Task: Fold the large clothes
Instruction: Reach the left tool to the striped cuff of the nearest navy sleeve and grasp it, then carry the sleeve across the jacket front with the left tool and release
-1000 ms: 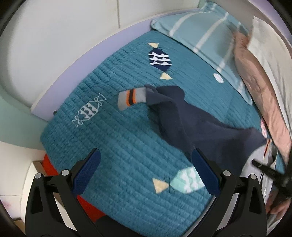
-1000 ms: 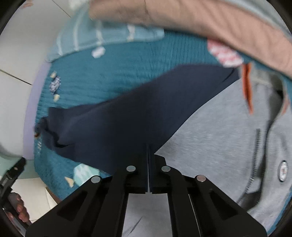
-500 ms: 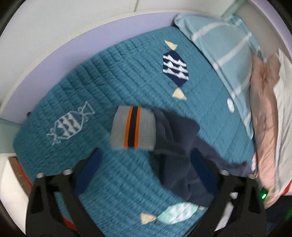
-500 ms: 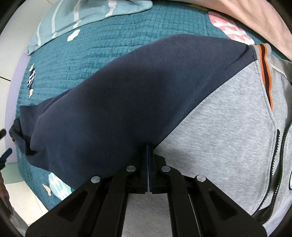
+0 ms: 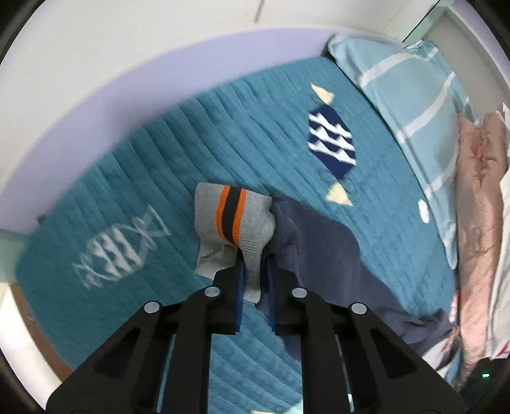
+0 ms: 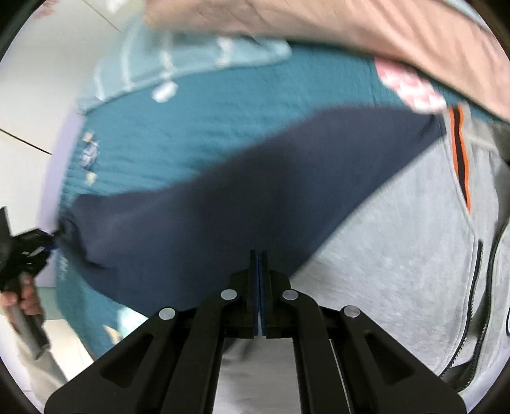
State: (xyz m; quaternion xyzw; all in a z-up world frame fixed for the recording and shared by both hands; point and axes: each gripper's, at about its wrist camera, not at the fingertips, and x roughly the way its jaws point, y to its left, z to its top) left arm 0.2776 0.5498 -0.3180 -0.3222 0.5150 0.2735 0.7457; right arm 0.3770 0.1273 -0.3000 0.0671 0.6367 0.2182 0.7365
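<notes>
A grey zip jacket point(image 6: 398, 264) with navy sleeves lies on a teal quilted bed. Its navy sleeve point(image 5: 322, 251) stretches across the quilt and ends in a grey cuff point(image 5: 234, 218) with orange and navy stripes. My left gripper point(image 5: 253, 286) is shut on that cuff. My right gripper point(image 6: 258, 270) is shut on the jacket where the navy sleeve point(image 6: 239, 197) meets the grey body. The left gripper also shows at the sleeve's far end in the right wrist view point(image 6: 30, 248).
The teal quilt point(image 5: 197, 146) has fish patterns. A striped light-blue pillow point(image 5: 411, 82) and a pink blanket point(image 5: 478, 203) lie along the right side. A lilac bed edge point(image 5: 127, 82) and white wall run behind. The pink blanket point(image 6: 318, 28) crosses the top of the right wrist view.
My left gripper moved in over the sleeve cuff and closed on it. My right gripper stayed shut on the jacket while its view swung.
</notes>
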